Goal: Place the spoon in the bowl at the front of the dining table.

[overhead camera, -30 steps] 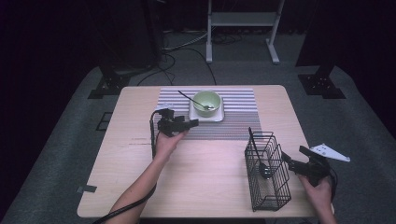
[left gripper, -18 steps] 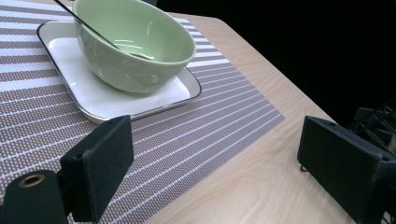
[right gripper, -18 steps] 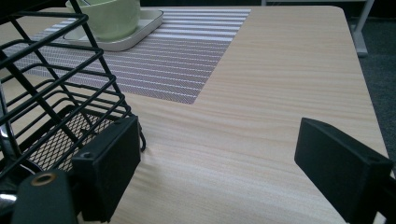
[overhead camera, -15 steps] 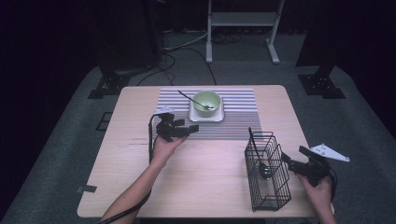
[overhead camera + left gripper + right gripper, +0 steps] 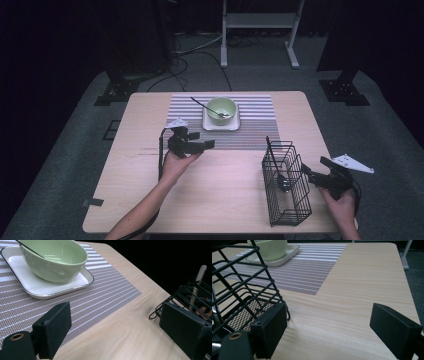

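Two grippers are in play, both with their fingers spread and holding nothing. The left gripper (image 5: 192,145) hovers over the near edge of the striped mat (image 5: 250,125), just short of the white tray (image 5: 220,121) that carries the green bowl (image 5: 221,109); a dark-handled spoon (image 5: 207,107) leans in that bowl, its handle pointing toward the far left corner of the tabletop (image 5: 150,200). The right gripper (image 5: 320,176) sits near the right edge, just beside the black wire basket (image 5: 286,185), which already holds one dark utensil (image 5: 277,170) standing at a slant.

Judging from this, the spoon in the bowl is the likely target. Its handle is thin and rests loosely on the rim, so a pinch that lands off-centre may roll it or flick it out. A push against the bowl could slide it on the smooth tray. The basket is light and open-sided; a nudge from the right gripper's fingers could tip it or shift it toward the near edge.

Pale wood grain covers the tabletop. Around it lies grey carpet, with black stand feet, loose cables and a white metal frame beyond the far edge, and the room behind is dark.
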Motion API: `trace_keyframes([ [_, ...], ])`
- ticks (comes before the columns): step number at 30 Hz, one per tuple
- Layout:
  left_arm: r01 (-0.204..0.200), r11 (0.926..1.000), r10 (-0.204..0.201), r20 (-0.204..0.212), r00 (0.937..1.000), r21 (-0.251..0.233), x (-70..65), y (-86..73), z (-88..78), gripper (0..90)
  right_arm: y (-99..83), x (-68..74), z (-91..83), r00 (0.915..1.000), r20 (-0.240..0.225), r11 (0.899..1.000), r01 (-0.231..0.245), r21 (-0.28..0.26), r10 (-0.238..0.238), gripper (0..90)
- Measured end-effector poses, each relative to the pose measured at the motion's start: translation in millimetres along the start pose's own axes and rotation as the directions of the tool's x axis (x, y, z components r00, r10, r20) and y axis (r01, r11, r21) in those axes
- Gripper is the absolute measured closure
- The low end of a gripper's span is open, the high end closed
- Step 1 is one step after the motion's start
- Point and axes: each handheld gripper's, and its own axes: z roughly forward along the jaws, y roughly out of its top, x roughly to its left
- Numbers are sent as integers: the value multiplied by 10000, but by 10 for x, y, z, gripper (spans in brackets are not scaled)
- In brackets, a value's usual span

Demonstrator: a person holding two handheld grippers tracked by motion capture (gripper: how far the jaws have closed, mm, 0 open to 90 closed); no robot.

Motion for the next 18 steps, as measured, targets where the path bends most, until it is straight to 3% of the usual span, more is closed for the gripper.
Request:
trace_keyframes([
  [18,-217,9996,210,402,9990,187,-172,-131,-87,96,0,4,-1,10000,14,10000,24,5,-24,132],
])
